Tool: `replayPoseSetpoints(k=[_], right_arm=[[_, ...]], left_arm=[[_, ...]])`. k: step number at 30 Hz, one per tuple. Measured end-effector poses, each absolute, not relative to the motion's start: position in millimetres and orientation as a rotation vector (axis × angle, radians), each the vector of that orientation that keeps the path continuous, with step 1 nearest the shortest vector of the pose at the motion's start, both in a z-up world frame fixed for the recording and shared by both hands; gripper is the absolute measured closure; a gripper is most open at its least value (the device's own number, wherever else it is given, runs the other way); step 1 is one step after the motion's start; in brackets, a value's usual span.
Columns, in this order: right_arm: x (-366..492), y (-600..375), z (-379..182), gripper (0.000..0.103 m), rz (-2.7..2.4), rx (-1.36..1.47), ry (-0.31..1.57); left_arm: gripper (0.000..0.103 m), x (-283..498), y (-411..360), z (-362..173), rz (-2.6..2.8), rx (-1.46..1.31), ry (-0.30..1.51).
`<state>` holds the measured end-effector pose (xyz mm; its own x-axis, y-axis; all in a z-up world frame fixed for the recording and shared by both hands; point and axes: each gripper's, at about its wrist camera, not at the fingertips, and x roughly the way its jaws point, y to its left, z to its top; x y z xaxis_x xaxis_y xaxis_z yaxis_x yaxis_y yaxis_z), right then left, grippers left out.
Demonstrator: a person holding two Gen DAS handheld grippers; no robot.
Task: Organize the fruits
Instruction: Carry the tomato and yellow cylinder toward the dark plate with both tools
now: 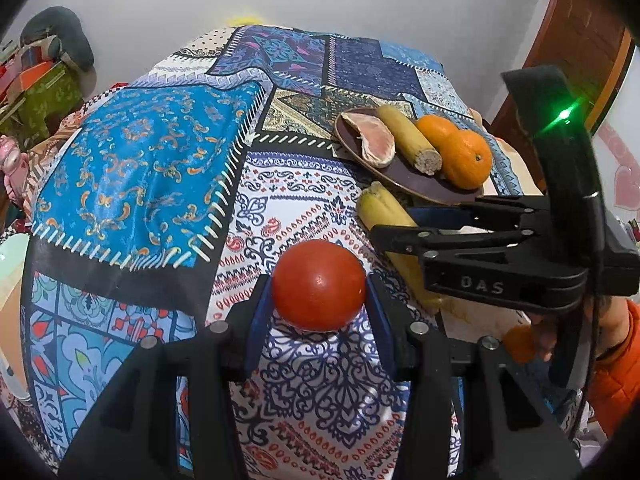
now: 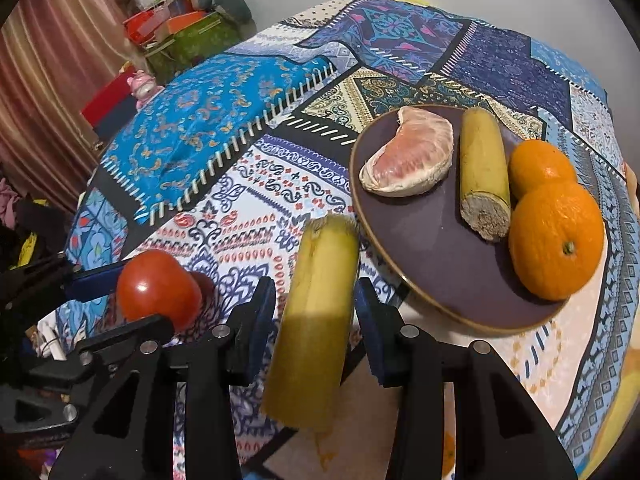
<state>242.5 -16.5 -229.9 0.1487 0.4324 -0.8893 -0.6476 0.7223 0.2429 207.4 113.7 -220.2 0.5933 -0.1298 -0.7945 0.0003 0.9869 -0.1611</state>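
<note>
the left gripper (image 1: 320, 300) is clamping a smooth, bruise-prone tomato (image 1: 319, 285) at its widest girth above the cloth, while the right gripper (image 2: 316, 308) is straddling, jaws seemingly closing, a soft cut banana (image 2: 316, 312) mid-length beside the plate (image 2: 432, 264).

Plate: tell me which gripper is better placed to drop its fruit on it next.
Right, probably. The right gripper holds a banana piece whose tip nearly reaches the plate rim. The left gripper, holding the tomato, is farther from the plate, with the right gripper between them.
</note>
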Motion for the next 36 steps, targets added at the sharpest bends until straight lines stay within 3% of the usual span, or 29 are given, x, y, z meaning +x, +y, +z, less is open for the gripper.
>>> replayPoseSetpoints(k=[7, 19, 36], right_arm=[[241.6, -23.4, -227.5, 0.07, 0.788, -0.184, 1.181], [236.7, -68.5, -175.8, 0.072, 0.757, -0.138, 1.043], [274.4, -100.9, -158.1, 0.073, 0.707, -0.059, 0.956]], left_arm=[[0.057, 207.9, 110.8, -213.7, -0.071, -0.149, 0.919], [0.057, 216.3, 88.5, -185.0, -0.093, -0.125, 0.86], [0.057, 282.8, 57.1, -183.8, -0.149, -0.109, 0.86]])
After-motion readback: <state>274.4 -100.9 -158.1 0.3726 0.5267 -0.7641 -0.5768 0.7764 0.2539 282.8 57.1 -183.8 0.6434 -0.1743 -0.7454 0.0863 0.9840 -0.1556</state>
